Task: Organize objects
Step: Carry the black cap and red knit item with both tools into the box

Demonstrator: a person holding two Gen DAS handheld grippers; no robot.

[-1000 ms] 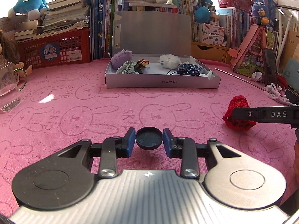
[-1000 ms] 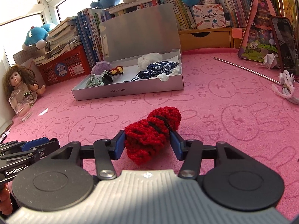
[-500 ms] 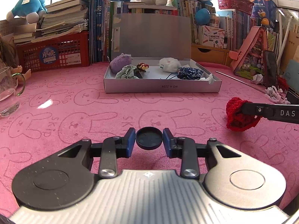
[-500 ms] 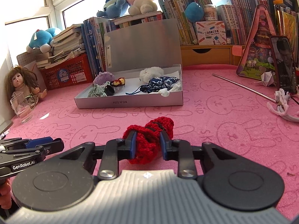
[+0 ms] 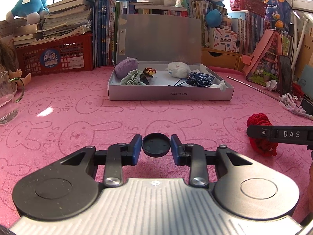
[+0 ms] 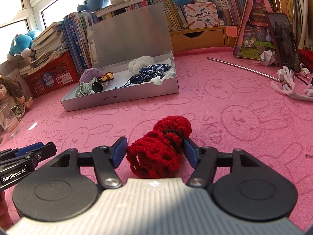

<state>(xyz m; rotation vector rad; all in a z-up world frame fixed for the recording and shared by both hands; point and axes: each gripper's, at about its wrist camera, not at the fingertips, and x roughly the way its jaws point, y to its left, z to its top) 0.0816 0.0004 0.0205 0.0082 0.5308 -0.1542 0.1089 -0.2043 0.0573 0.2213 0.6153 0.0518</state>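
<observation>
The left tongs (image 5: 156,145) are closed on a small round black lid (image 5: 156,144), their blue pads (image 5: 136,149) pressing its two sides just above the pink bunny-print counter (image 5: 78,117). The right tongs (image 6: 154,149) are opening around a red crocheted piece (image 6: 160,152) with a black band; it sits between the pads, the right pad touching it and a sliver of space showing at the left pad. The piece rests on the counter. Farther back stands an open grey box (image 6: 121,99), lid upright, holding a purple pom-pom (image 6: 89,76), a white fluffy ball (image 6: 140,62), a blue patterned pouch (image 6: 152,71) and other small things. A glass mug (image 5: 7,101) stands at far left.
</observation>
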